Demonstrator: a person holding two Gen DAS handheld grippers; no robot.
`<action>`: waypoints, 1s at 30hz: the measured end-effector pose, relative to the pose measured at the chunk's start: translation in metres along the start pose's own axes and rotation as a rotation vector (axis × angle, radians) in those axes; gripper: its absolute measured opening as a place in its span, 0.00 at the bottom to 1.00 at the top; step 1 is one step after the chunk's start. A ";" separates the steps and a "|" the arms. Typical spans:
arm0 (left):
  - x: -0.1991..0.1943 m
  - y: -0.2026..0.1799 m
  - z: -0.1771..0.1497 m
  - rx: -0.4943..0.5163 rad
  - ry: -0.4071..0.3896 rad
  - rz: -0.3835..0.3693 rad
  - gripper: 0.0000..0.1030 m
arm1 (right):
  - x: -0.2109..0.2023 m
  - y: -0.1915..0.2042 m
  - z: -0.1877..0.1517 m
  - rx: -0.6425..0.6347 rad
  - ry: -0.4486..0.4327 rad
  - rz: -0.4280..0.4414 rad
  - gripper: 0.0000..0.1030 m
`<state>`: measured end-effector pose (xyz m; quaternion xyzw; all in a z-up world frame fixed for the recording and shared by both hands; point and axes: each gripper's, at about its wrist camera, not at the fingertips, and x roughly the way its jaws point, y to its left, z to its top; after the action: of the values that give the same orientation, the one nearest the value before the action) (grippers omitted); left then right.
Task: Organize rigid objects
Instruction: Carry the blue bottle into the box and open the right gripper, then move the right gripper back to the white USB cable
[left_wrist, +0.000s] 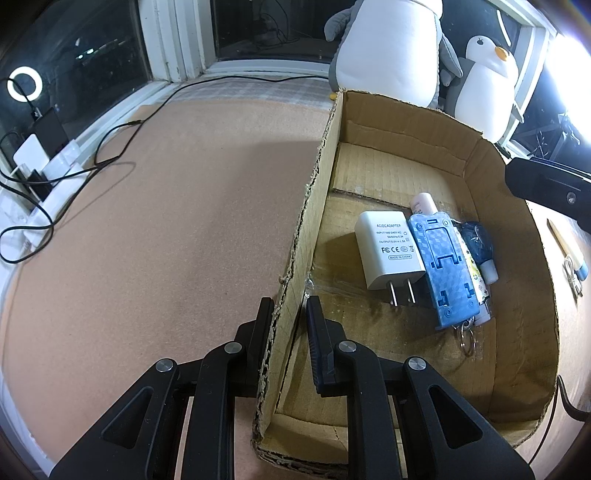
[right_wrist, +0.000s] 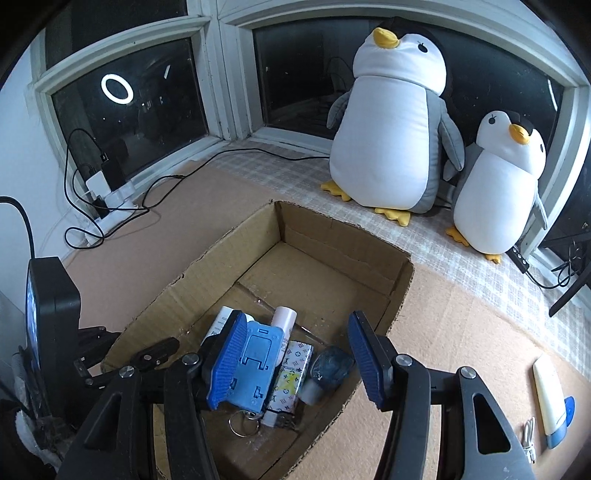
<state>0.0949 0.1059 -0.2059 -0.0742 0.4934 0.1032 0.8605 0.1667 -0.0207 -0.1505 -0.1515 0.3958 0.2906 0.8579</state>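
A low cardboard box (left_wrist: 406, 114) lies on the brown mat. My left gripper (left_wrist: 290, 303) is shut on the box's left wall, one finger outside and one inside. In the box lie a white AC adapter (left_wrist: 388, 251), a blue phone stand (left_wrist: 443, 266), a pale pink tube (left_wrist: 421, 201), a patterned little case (right_wrist: 290, 376), a dark blue bottle (right_wrist: 330, 363) and a key ring (right_wrist: 243, 424). My right gripper (right_wrist: 297, 323) hangs open over these things, its blue pads (right_wrist: 364, 350) wide apart and touching nothing. The adapter is mostly hidden behind its left finger.
Right of the box on the mat lie a white tube with a blue cap (right_wrist: 550, 398) and a small coiled cable (right_wrist: 530, 439). Two plush penguins (right_wrist: 391, 122) sit at the window behind the box. A power strip with black cables (right_wrist: 107, 206) is at far left.
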 end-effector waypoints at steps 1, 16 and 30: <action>0.000 0.000 0.000 0.000 0.000 0.000 0.15 | 0.000 0.000 0.000 -0.002 0.001 0.000 0.54; 0.000 0.000 0.000 0.000 0.000 0.000 0.15 | -0.008 -0.008 -0.003 0.032 -0.013 0.005 0.56; 0.001 0.000 0.001 0.004 0.000 0.004 0.15 | -0.036 -0.058 -0.035 0.139 -0.027 -0.025 0.57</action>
<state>0.0960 0.1066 -0.2064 -0.0714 0.4938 0.1039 0.8604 0.1637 -0.0967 -0.1436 -0.0928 0.4015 0.2538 0.8751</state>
